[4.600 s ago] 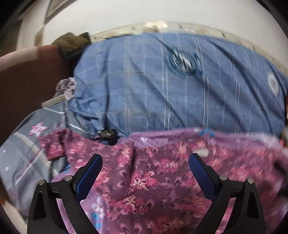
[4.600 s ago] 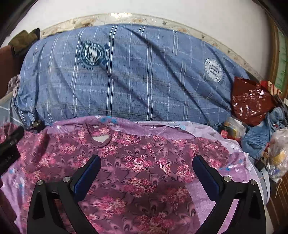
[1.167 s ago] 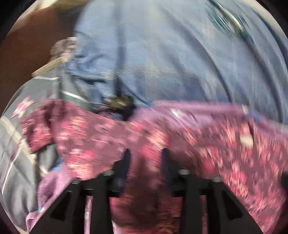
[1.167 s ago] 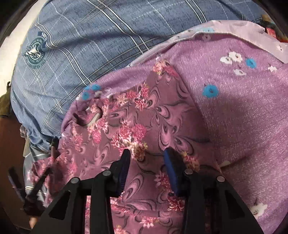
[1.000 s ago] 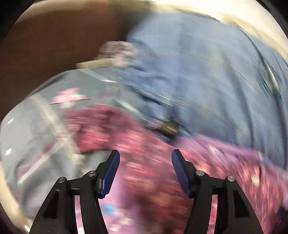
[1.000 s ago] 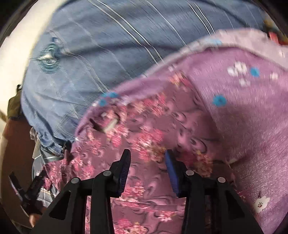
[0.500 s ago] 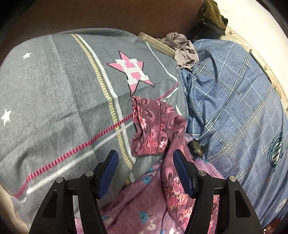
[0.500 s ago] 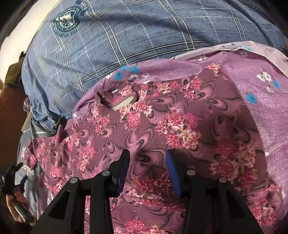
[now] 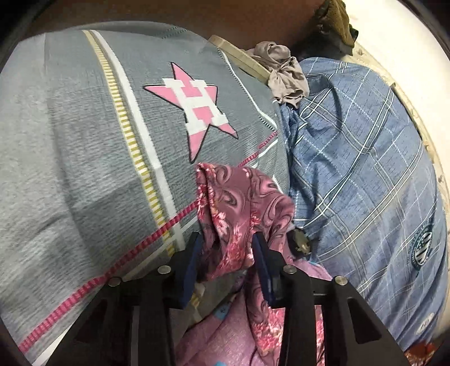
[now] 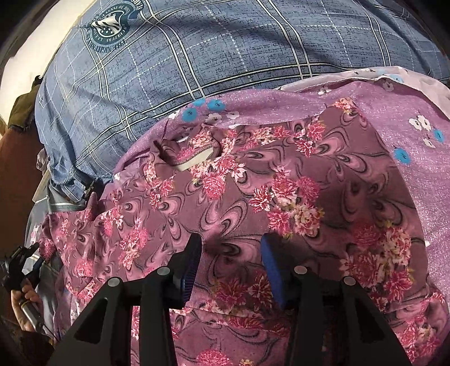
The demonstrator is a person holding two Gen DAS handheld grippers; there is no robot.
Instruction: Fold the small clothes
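Observation:
A maroon floral garment (image 10: pixel 253 197) lies spread face up on a lilac flowered sheet (image 10: pixel 416 146), its neck opening (image 10: pixel 191 157) toward the blue pillow. Its left sleeve (image 9: pixel 239 197) reaches onto the grey bedding. My left gripper (image 9: pixel 227 253) has that sleeve bunched between its jaws, which are closing, and both pads touch the cloth. In the right wrist view the same gripper (image 10: pixel 33 253) shows at the far left, held by a hand (image 10: pixel 24 298). My right gripper (image 10: pixel 230 250) stands partly open with its tips down on the garment's middle, the fabric flat between them.
A blue plaid pillow (image 10: pixel 225 56) lies behind the garment and fills the right of the left wrist view (image 9: pixel 365 183). Grey bedding with a pink star (image 9: pixel 197 107) spreads to the left. A crumpled grey cloth (image 9: pixel 284 73) and an olive cloth (image 9: pixel 334 22) sit near the brown headboard.
My left gripper let go of the garment's body, swung left to the sleeve and drew its jaws in on it. The right gripper shifted a little over the garment, jaws unchanged.

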